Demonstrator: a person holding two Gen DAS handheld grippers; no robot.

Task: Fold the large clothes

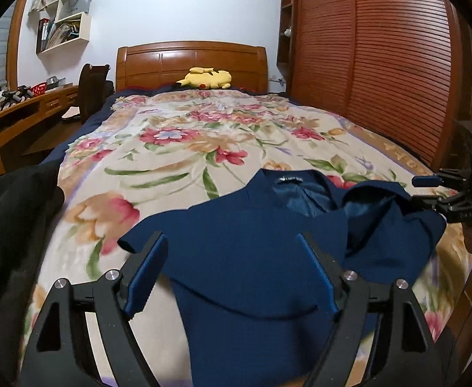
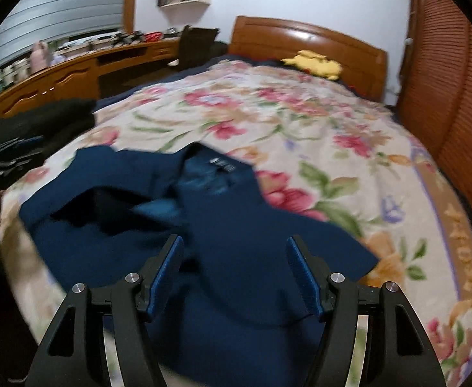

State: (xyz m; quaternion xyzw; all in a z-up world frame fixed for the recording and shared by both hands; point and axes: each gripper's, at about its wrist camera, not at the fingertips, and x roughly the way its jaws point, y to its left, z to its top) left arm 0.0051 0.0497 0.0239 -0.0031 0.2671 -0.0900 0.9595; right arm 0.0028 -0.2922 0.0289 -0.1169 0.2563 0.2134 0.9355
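With both sets of jaws spread apart and gripping nothing, the left gripper (image 1: 232, 271) and right gripper (image 2: 235, 272) hovered over the navy jacket (image 1: 255, 242). Jacket lay partly folded at the near end of the floral blanket (image 1: 178, 148). Yellow plush toy (image 1: 205, 78) sat by the headboard (image 1: 191, 61).

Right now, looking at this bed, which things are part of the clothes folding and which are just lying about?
Part of the job:
- navy blue garment, spread on the floral blanket
- left gripper, open above it
- right gripper, open above it

Just lying about:
- yellow plush toy by the headboard
- black clothing at the bed's edge
- wall shelves
- desk
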